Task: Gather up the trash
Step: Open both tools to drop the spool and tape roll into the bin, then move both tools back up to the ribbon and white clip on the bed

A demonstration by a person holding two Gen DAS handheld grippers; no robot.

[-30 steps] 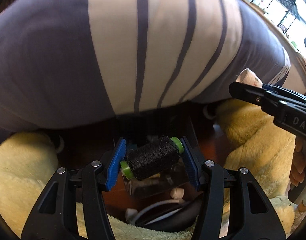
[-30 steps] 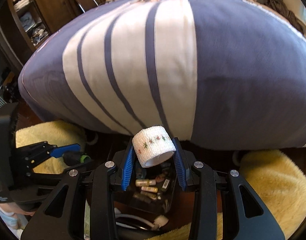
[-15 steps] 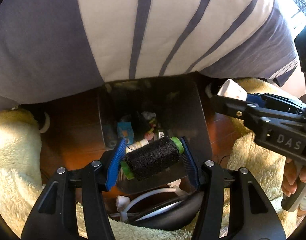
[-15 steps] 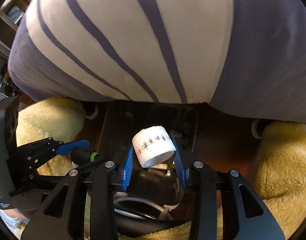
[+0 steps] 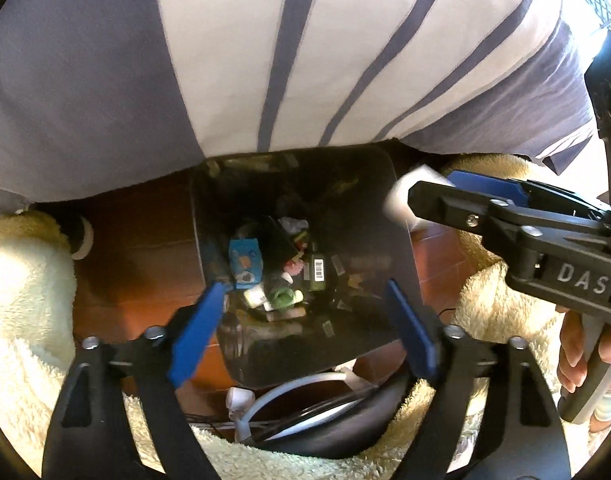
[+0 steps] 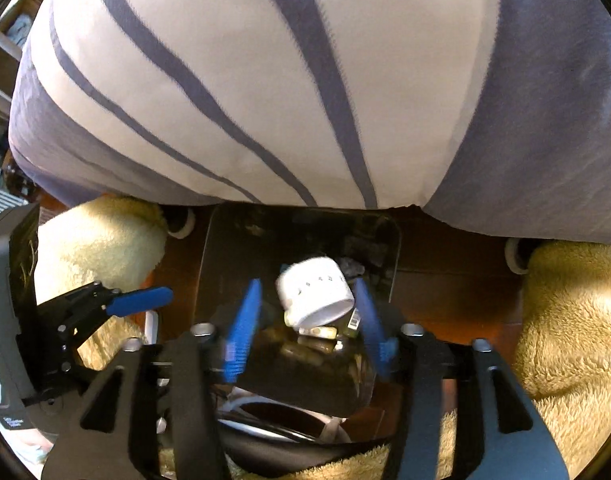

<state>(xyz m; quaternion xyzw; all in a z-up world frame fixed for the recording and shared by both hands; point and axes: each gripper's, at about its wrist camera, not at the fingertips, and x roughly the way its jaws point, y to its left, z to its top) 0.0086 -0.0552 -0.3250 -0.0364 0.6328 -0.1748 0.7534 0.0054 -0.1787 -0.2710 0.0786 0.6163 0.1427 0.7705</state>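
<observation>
Left gripper (image 5: pixel 301 308) spread, holding nothing, above the dark trash bin (image 5: pixel 401 240); right gripper (image 6: pixel 307 312) spread, the white tape roll (image 6: pixel 315 296) loose between its pads over the bin. Cream rug (image 6: pixel 565 320) flanks; striped bedding (image 5: pixel 305 60) overhangs beyond.

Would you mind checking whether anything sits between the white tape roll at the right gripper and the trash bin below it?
Nothing visible does. The white tape roll sits between the right gripper's spread fingers, directly over the open trash bin, with only earlier trash below.
</observation>
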